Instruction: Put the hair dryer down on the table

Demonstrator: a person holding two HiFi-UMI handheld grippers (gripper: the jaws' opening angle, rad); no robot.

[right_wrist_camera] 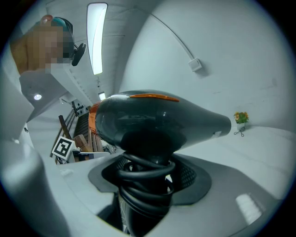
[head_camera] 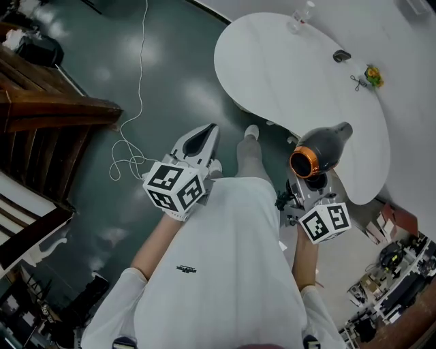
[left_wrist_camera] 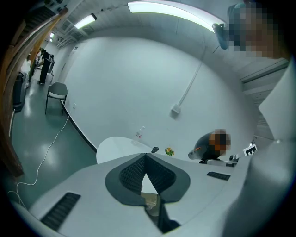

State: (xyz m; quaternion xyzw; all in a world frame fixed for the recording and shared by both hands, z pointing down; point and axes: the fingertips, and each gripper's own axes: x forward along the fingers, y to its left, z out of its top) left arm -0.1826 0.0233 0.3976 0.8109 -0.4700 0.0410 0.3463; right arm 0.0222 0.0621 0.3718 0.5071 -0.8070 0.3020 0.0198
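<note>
A dark grey hair dryer with an orange ring at its rear stands upright in my right gripper. Its nozzle points toward the white curved table. In the right gripper view the hair dryer fills the middle, and my right gripper is shut on its handle, which has black cable wound round it. The dryer hangs over the floor near the table's near edge. My left gripper is out in front on the left with nothing in it. In its own view the left gripper has its tips together.
On the table's far side stand a small bottle, a dark small object and a little potted plant. A white cable loops across the green floor. Wooden stairs are at the left, and clutter at the lower right.
</note>
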